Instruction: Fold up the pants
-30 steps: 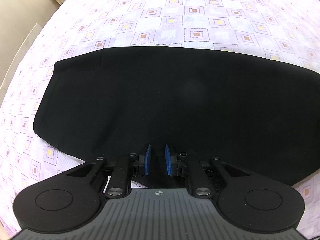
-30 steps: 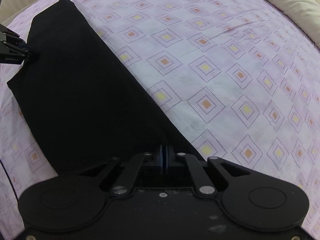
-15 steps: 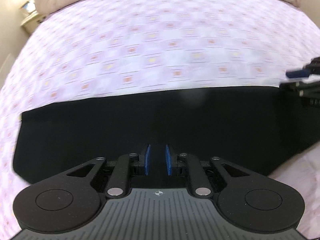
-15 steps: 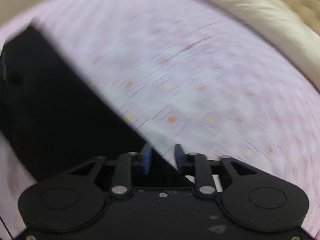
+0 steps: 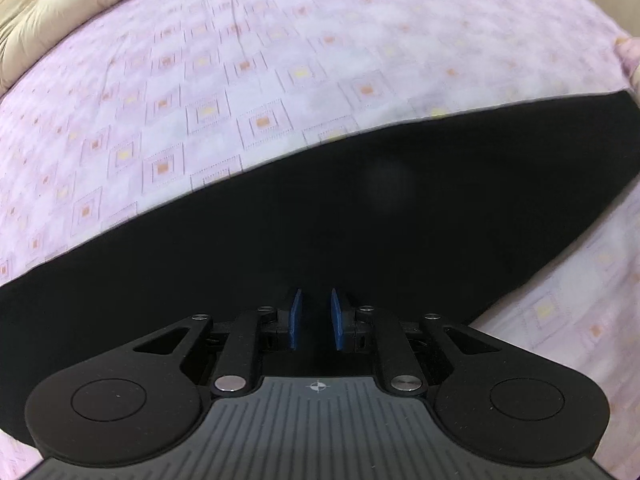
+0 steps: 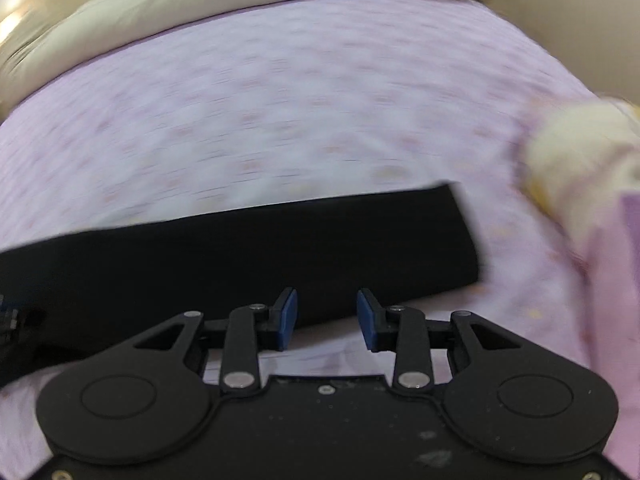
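Right jaws just opened, empty; left jaws narrowly apart over flat black folded pants [image 5: 360, 220].

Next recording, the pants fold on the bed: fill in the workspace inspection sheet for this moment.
Surface: bed sheet, lilac with a square print, lying smooth.
Job's things: black pants, folded into a long band, flat on the sheet; one square end shows in the right wrist view.
Clutter: nothing seen on the sheet.
Grippers: left gripper over the pants, narrow gap between its blue pads, no cloth visibly pinched. Right gripper open at the band's near edge, holding nothing.
Cables: nothing seen.
Surroundings: beige quilt along the far edge; blurred cream and pink bedding to the right.
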Demonstrator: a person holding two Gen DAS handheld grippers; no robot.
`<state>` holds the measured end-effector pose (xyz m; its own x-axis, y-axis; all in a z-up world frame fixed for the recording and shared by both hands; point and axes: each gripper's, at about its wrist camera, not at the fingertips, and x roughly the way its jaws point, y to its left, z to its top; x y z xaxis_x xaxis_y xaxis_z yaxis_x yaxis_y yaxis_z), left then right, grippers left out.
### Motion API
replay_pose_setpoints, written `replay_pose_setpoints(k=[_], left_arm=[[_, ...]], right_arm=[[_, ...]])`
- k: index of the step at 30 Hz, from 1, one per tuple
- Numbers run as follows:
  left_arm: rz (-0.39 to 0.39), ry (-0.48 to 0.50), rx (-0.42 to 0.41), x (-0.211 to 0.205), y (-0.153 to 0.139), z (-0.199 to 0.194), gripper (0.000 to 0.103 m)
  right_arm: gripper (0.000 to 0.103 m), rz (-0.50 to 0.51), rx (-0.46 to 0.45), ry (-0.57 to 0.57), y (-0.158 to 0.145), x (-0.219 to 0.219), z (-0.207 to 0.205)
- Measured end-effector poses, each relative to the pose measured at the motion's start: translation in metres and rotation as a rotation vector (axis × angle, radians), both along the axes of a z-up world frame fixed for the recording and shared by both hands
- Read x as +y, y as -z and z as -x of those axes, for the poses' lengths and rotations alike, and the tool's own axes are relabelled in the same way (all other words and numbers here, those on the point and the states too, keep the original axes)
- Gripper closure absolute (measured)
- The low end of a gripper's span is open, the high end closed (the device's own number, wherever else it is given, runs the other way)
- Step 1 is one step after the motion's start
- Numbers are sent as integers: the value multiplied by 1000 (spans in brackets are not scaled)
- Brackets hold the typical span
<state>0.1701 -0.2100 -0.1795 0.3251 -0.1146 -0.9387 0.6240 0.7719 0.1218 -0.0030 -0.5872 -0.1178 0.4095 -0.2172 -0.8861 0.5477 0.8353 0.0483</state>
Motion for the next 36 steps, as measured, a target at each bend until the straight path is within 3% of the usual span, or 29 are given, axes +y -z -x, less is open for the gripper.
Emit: replay_pose_setpoints(k=[6, 13, 15, 16, 17, 21, 27, 30, 32, 33, 36], left_arm=[[-11, -22, 2, -1, -1, 1, 86], [-9, -96, 1, -1, -1, 1, 87], [-12, -97, -6, -1, -1, 2, 86], [-12, -99, -7, -1, -2, 3, 86], [-12, -101, -8, -1, -2, 3, 86], [-31, -107, -14, -3, -7, 4, 86], [-14, -114, -80, -13, -32, 15, 87], [28, -69, -89, -28, -42, 24, 87], [38, -42, -77, -38, -39, 28, 87], [39, -32, -63, -43, -36, 30, 87], [-7, -10, -44, -57, -18, 31, 86]], right_arm=[[64, 75, 15, 23, 12, -51, -10], [60, 74, 69, -70, 33, -84, -34], [69, 41, 86, -111, 39, -90, -40], [95, 35, 100, -132, 42, -89, -43], [101, 56, 108, -145, 42, -86, -45], [102, 116, 37, -185, 30, -80, -57], [101, 89, 60, -143, 41, -94, -65], [90, 27, 16, -143, 38, -95, -52], [37, 19, 14, -159, 38, -87, -40], [30, 19, 10, -169, 40, -86, -36], [28, 39, 24, -174, 44, -89, -33]])
